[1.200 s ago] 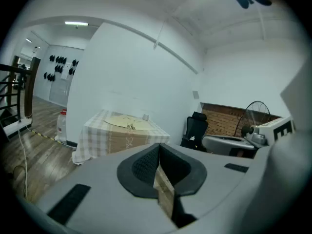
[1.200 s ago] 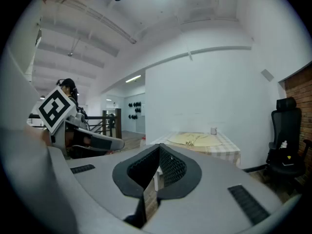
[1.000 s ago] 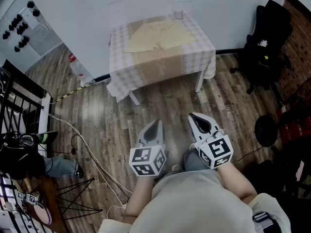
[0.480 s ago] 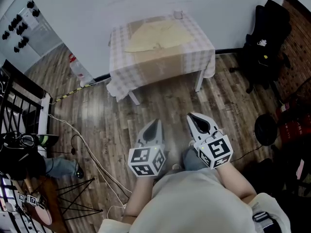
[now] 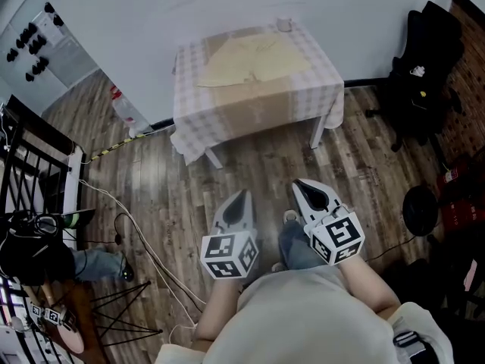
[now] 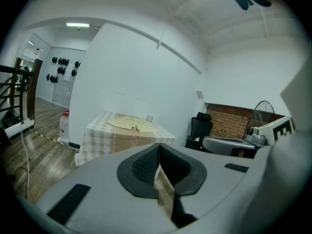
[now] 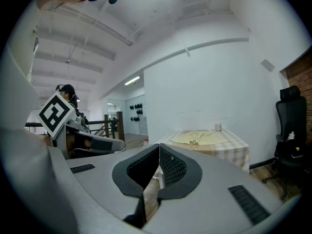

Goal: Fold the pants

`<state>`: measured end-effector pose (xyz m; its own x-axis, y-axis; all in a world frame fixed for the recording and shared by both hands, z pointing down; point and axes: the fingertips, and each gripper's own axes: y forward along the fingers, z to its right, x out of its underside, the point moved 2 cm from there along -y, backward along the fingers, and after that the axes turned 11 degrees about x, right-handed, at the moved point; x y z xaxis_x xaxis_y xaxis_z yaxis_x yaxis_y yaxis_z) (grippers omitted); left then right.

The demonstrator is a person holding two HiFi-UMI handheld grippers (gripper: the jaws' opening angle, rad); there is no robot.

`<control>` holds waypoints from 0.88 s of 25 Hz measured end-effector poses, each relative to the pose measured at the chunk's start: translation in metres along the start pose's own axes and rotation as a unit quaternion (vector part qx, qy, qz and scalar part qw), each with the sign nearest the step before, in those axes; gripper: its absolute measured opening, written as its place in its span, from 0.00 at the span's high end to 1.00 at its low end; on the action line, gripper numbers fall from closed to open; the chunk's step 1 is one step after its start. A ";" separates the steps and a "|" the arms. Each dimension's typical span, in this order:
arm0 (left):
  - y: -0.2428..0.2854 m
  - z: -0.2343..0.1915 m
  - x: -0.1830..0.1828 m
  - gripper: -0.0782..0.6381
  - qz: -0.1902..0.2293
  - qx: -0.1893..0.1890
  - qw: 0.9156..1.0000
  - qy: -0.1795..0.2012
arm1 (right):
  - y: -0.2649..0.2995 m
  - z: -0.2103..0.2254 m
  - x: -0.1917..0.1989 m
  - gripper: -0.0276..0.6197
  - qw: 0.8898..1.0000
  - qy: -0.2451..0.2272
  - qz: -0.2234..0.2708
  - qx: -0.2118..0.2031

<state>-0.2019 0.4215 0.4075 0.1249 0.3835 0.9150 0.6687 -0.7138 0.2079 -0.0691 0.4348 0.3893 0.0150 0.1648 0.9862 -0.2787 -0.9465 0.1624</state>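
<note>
Beige pants [image 5: 254,58] lie spread on the checked cloth of the worktop [image 5: 258,112], toward its far side. A small cup [image 5: 284,24] stands at the worktop's far right corner. Folding has not begun, I judge: the garment looks laid out in one layer and neither tool is near it.

The left gripper [image 5: 242,195] and right gripper [image 5: 304,185] hang side by side well short of the worktop, above the wooden floor [image 5: 174,196], and point toward it. The left fingers [image 6: 142,168] are clenched tip to tip with nothing between them, and so are the right fingers [image 7: 174,168].

The step in hand looks like the approach. The next move calls for closing the gap to the worktop, spreading both pairs of fingers, and taking hold of an edge of the pants. Which end is waistband and which is hem cannot be told from this far off.
</note>
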 end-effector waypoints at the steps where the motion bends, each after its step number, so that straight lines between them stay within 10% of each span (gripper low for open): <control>1: 0.005 -0.004 -0.002 0.88 0.001 -0.003 1.000 -0.001 | 0.007 0.002 -0.001 0.95 1.000 0.000 0.000 -0.003; 22: 0.153 -0.071 -0.069 0.88 0.018 -0.062 0.998 -0.012 | 0.169 0.103 -0.042 0.96 0.998 -0.023 -0.010 -0.056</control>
<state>-0.1603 0.2444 0.4001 0.1646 0.3692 0.9147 0.5681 -0.7935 0.2180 -0.0180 0.2397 0.3784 0.0647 0.1683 0.9836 -0.3839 -0.9056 0.1802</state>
